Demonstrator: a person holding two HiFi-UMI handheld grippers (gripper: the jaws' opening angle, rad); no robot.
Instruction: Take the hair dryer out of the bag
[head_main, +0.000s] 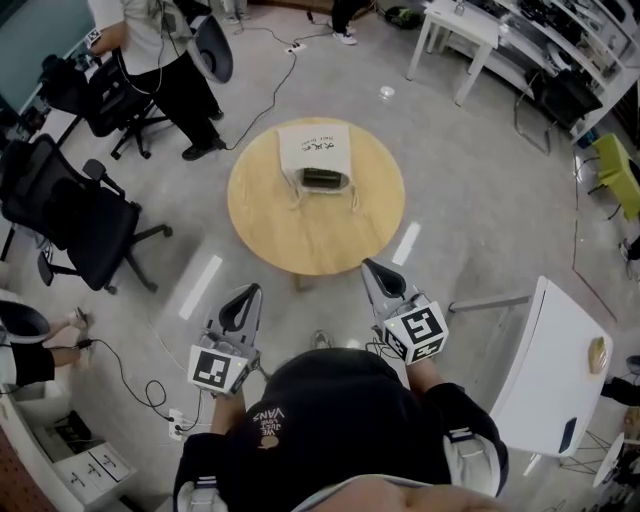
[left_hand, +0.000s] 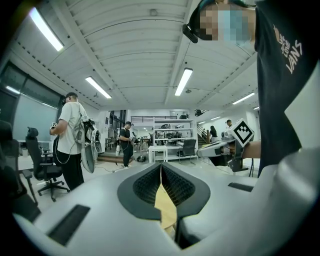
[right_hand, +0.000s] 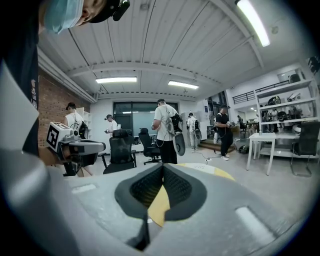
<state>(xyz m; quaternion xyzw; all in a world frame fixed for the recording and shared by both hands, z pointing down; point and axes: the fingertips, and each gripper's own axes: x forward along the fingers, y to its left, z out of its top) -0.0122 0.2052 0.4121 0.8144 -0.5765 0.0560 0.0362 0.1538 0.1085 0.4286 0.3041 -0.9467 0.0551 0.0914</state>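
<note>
left gripper: jaws pressed together with nothing between them. its own view shows only a thin tan sliver of the round table through the seam. in the head view it sits short of the table's near rim, over the floor, on the left side. it points ahead and slightly inward toward the table.

centre: the round table stands straight ahead of the person. the bag, white cloth with dark print, lies flat on the far half, about on the table's midline. its open end faces the person and its handles trail toward the near side. at that mouth a dark oblong shows, which i take to be the hair dryer. it is half out of the opening or just inside it; i cannot tell which. its long axis runs left to right across the head view, so crosswise to both grippers' line of approach.

right gripper: jaws also closed and empty, with a yellow wedge of table top showing through the seam. its tip is right at the near-right rim of the table, further ahead than the left one.

judgement: the dryer lies ahead of both grippers, inward of each, and well apart from both. the right gripper is the nearer. both need to open before any grasp. because the dryer lies crosswise, a straight-in approach would let the jaws close across its short width. the left could pin the bag cloth.
</note>
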